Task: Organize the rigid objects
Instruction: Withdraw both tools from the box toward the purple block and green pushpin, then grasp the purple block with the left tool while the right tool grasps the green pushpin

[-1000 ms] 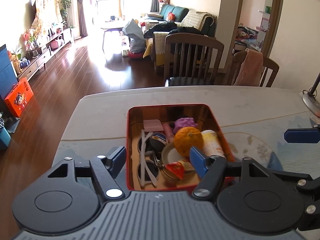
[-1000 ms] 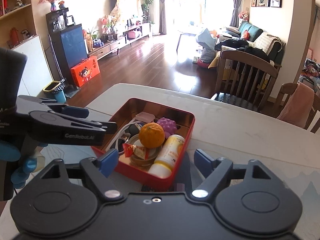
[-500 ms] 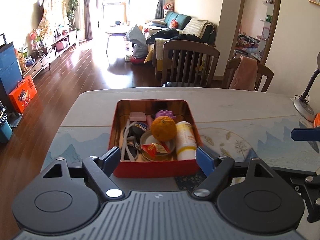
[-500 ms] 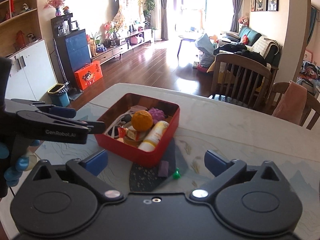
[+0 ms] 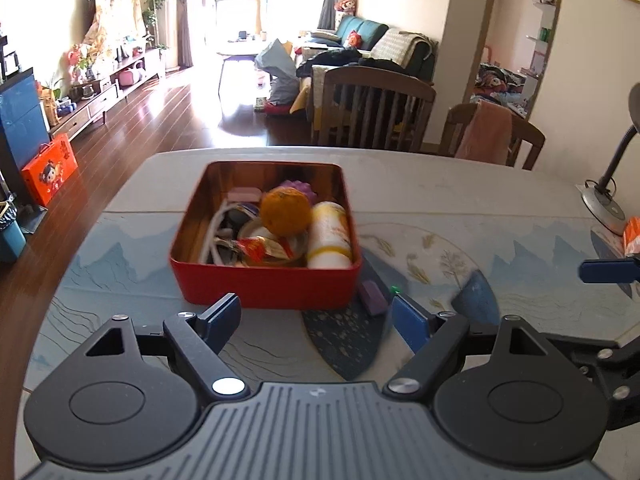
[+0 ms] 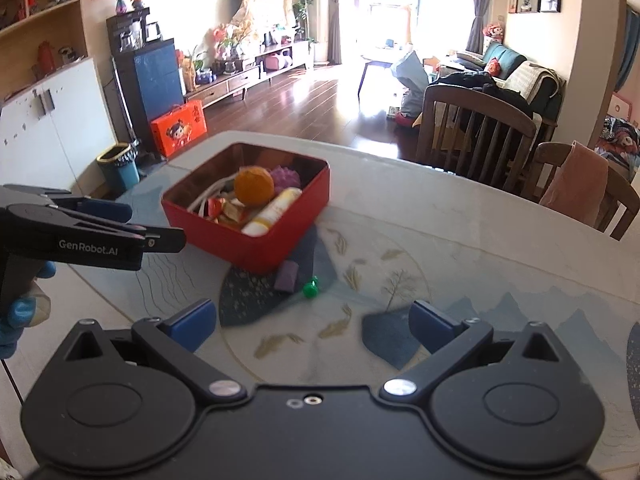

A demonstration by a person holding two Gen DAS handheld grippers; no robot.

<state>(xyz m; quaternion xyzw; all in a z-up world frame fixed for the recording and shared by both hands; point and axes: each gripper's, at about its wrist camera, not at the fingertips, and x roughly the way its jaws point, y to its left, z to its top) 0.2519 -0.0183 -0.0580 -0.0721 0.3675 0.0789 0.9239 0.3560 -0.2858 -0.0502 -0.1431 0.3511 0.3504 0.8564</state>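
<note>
A red tin box (image 5: 264, 284) (image 6: 256, 246) stands on the patterned table, filled with an orange (image 5: 285, 211) (image 6: 253, 185), a white-and-yellow bottle (image 5: 329, 236) (image 6: 272, 212), a purple knobbly ball (image 6: 285, 177), wrappers and white cord. Just outside its near right corner lie a small purple block (image 5: 373, 298) (image 6: 286, 276) and a tiny green piece (image 6: 310, 289). My left gripper (image 5: 318, 316) is open, empty, just short of the box's near wall. My right gripper (image 6: 312, 326) is open wide over bare table, nearer than the green piece.
Wooden chairs (image 5: 372, 110) stand at the table's far side, one draped with a pink cloth (image 5: 484, 132). A desk lamp base (image 5: 604, 204) and an orange packet (image 5: 632, 234) sit at the right edge. The left gripper's side (image 6: 92, 236) shows in the right wrist view.
Both grippers have pulled back from the red box, which now sits farther away. Both jaws have widened. The purple block and green piece have come into view.
</note>
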